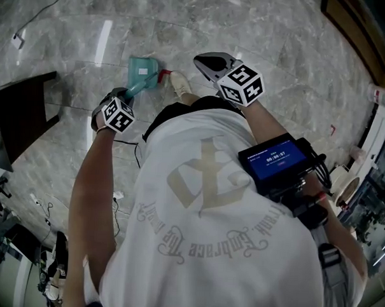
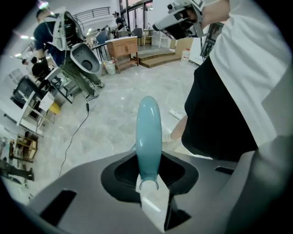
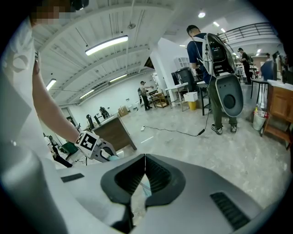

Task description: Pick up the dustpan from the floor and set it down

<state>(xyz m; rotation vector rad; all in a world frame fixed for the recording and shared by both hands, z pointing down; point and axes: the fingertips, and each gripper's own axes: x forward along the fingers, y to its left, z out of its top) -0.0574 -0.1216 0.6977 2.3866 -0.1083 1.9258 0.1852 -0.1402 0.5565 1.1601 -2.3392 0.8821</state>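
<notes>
Dustpan (image 1: 142, 70) lies on the floor (image 1: 261, 32) just beside the person's shoe (image 1: 179, 84), its handle (image 2: 149, 137) running back to the left tongs (image 1: 128, 93). These point steeply down, jaws narrowed and gripping the handle's end. Right tongs (image 1: 206, 61) are held apart from the dustpan, jaws together and empty.
</notes>
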